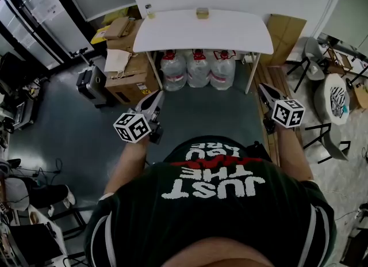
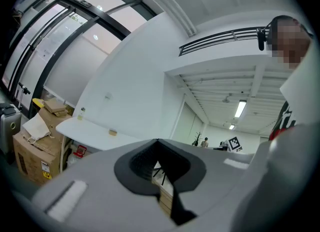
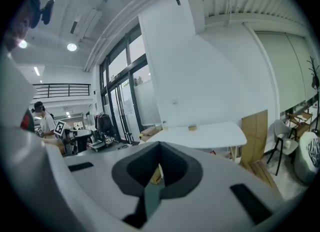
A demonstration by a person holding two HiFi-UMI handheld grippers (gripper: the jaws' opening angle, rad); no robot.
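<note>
While held mid-air, left claw (image 1: 157,95) and right claw (image 1: 262,87) clenched empty, long axes aimed seemingly at white table (image 1: 184,33).

Your left gripper (image 1: 157,95) and right gripper (image 1: 261,87) hang in open air over bare grey floor (image 1: 190,116), nothing beside either. Ahead, the white table (image 1: 230,33) top is mostly free; a small bottle (image 1: 149,11) and a tan block (image 1: 202,12) stand at its far edge. Three water jugs (image 1: 198,69) fill the space beneath it. Cardboard boxes (image 1: 129,70) crowd the left side, and a chair (image 1: 313,53) stands on the right.
</note>
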